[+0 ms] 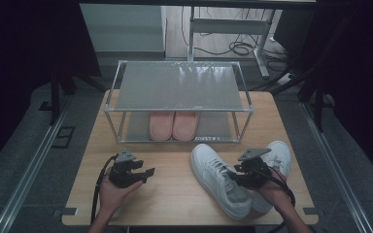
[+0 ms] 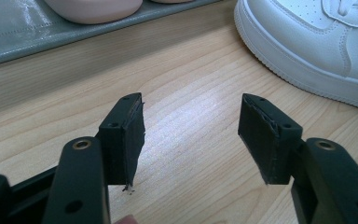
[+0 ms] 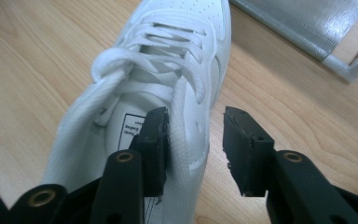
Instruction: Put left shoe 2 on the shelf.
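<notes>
— Which shoe is being worked on right now?

— The white sneaker [image 3: 135,126] nearer the rack [image 1: 177,109]'s front, the left one of the white pair. It is lying on the bench [image 1: 175,189], toe pointing towards the rack, heel towards the person. The right tool [image 3: 196,140] is straddling the side wall of its collar: one jaw is sitting inside the opening, the other is hanging outside, about half open. The pads are not pressing the wall from both sides yet, so I would say nothing is gripped.

— And its partner?

— The second white sneaker [image 1: 279,155] is lying just beside it, farther from the rack's middle, partly behind the right hand [image 1: 272,191].

— What is the left tool doing?

— The left tool [image 2: 191,135] is hovering low over bare wood in front of the rack, jaws standing wide and holding nothing.

— So how far along is this?

— By my reckoning, partway. A pink pair [image 1: 173,125] is already sitting on the rack's lower shelf, toes outward. The top shelf is carrying nothing, and both white shoes are waiting on the bench. Closing on that collar, lifting, and shelving each one all seem left to do.
</notes>
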`<state>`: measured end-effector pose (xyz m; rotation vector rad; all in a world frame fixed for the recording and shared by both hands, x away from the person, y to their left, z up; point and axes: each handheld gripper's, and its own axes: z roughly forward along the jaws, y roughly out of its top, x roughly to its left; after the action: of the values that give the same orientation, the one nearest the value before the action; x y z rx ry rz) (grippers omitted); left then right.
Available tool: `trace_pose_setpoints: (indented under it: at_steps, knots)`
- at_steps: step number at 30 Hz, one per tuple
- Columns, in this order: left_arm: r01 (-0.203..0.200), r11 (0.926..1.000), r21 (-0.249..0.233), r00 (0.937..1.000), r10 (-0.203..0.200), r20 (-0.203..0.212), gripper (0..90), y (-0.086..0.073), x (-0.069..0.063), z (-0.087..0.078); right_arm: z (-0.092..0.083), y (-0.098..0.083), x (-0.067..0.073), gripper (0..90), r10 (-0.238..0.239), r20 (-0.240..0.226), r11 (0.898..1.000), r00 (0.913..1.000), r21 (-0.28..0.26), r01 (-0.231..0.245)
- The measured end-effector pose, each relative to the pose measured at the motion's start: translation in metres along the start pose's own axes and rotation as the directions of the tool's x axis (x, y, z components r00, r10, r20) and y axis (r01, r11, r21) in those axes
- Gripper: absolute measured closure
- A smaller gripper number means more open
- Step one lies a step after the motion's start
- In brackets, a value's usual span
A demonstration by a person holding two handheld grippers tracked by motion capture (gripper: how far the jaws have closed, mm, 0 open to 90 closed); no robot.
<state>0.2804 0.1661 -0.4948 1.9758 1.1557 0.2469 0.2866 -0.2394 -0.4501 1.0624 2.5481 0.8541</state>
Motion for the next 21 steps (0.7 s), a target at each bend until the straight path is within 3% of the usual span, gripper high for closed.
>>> trace_pose_setpoints:
  at_steps: [8,12,21]
  knots:
    - [-0.003,1.0,0.002,1.0,0.003,0.003,40.7,0.0,-0.0009,0.0007,0.0052,0.0038,0.0016,66.7,-0.014,0.003,0.999,0.9999,0.05,0.013]
    - [-0.003,1.0,0.001,1.0,0.003,0.002,40.6,0.0001,-0.0005,0.0004,0.0101,0.0046,0.0025,69.2,-0.032,-0.001,0.994,0.9995,0.104,0.032]
    - [-0.001,1.0,-0.003,1.0,0.001,-0.001,40.6,0.0002,0.0003,-0.0008,0.0104,0.0051,0.0052,76.6,-0.038,0.027,0.993,0.9989,0.113,0.034]
